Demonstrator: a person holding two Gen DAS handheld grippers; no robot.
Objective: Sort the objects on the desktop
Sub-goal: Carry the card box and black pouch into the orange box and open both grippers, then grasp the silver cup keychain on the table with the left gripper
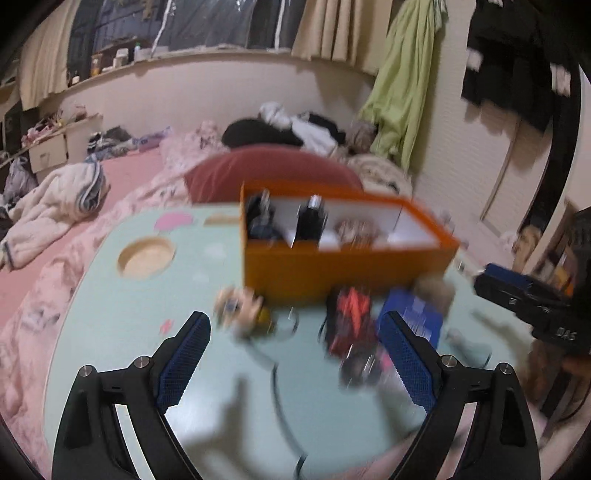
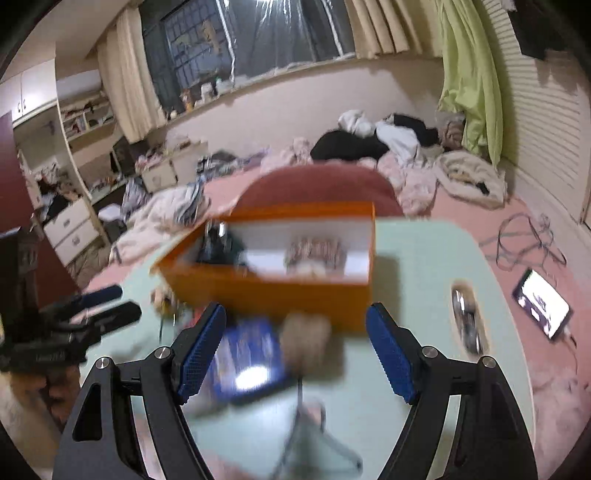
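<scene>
Both views are lit by dim, warm indoor light; the window panes [image 2: 255,33] are dark. Motion blur smears the orange cardboard box [image 1: 343,266] and the small objects in front of it, while each tool stays sharp. A soft forked shadow falls on the pale green surface [image 1: 122,306] between the left tool [image 1: 295,354] fingers. Glare whitens the glossy blue packet [image 2: 247,358] in the right view, and the lit phone screen [image 2: 541,299] is overexposed. Fisheye distortion bends walls; corners vignette to black

One orange box [image 1: 343,273], one blue card pack [image 2: 251,358], one red-black item [image 1: 351,317], one phone [image 2: 541,302]
</scene>
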